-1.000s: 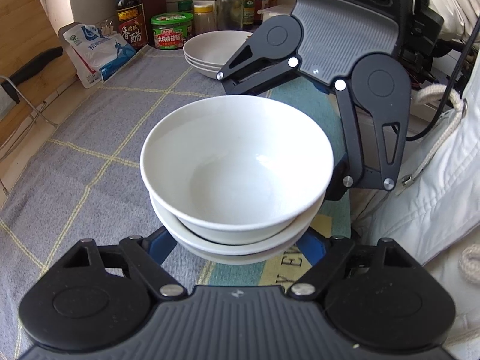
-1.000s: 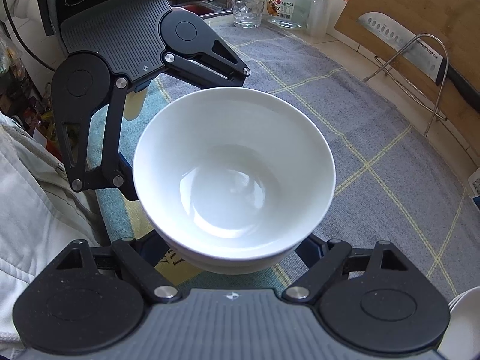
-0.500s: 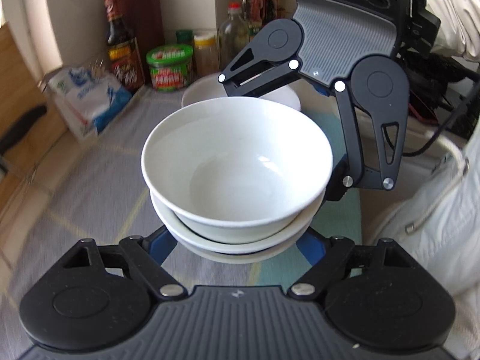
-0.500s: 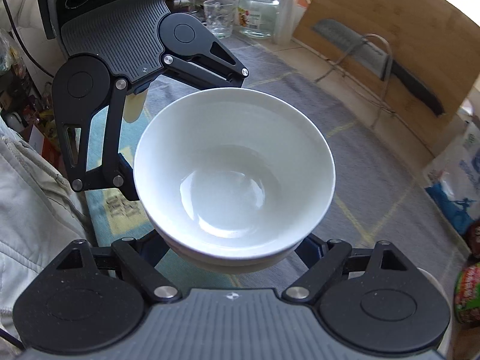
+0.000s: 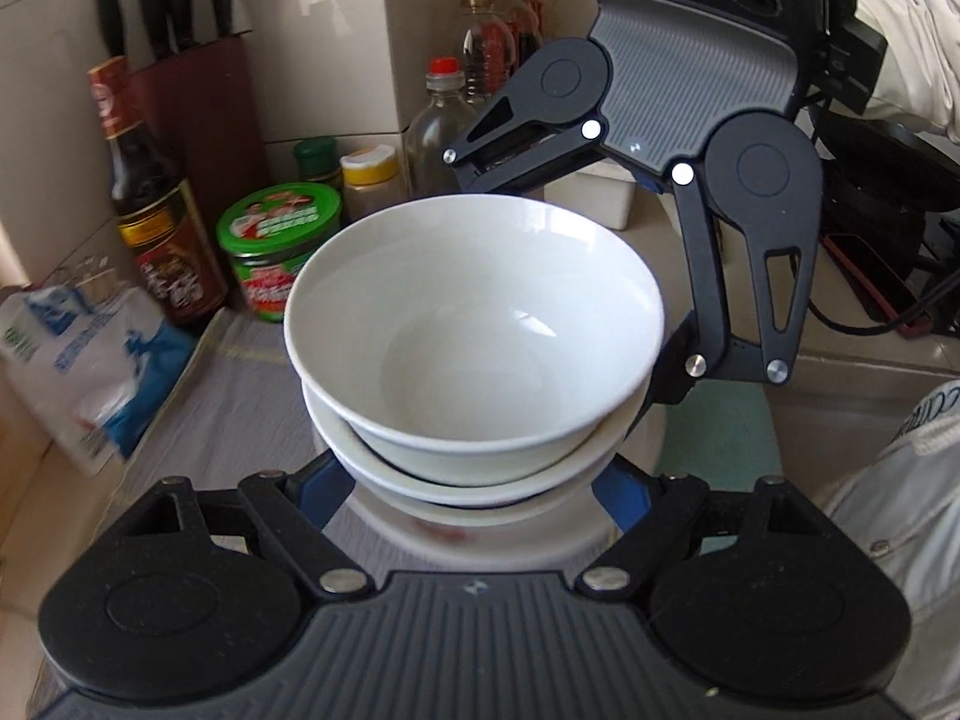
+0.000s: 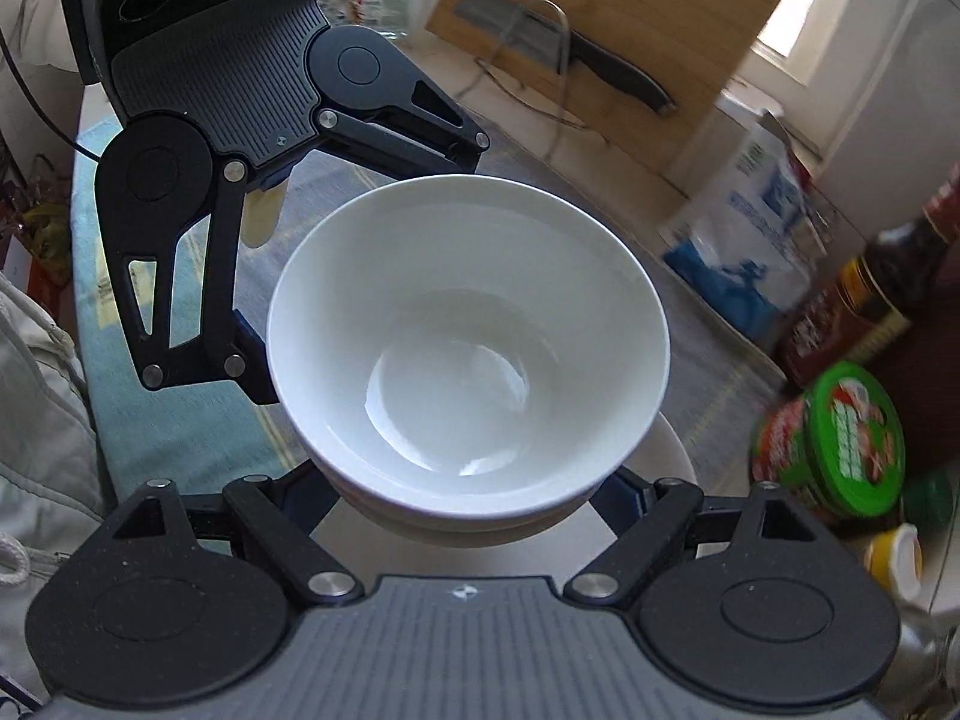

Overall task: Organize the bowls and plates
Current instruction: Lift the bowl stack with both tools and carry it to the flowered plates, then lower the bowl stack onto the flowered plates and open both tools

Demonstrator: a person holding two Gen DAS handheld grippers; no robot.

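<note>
A stack of white bowls (image 5: 474, 330) hangs in the air between my two grippers, which face each other. My left gripper (image 5: 474, 483) is shut on the lower bowls from the near side in the left wrist view, its blue fingertips (image 5: 321, 480) pressed to the stack's flanks. Opposite it, my right gripper (image 6: 465, 495) is shut on the same bowls (image 6: 468, 336) in the same way. Just beneath the bowls lies a pile of white plates (image 5: 414, 531), whose rim also shows in the right wrist view as the plates (image 6: 675, 450).
Condiments crowd the corner: a dark sauce bottle (image 5: 156, 240), a green-lidded jar (image 5: 282, 252), a clear bottle (image 5: 441, 132) and a knife block (image 5: 204, 102). A blue-and-white bag (image 5: 84, 366) lies on the grey cloth (image 5: 240, 396). A cutting board with a cleaver (image 6: 606, 69) leans behind.
Both grippers have carried the bowl stack across the grey cloth towards the corner with the bottles. The plate pile, earlier far behind the bowls, now sits right under them.
</note>
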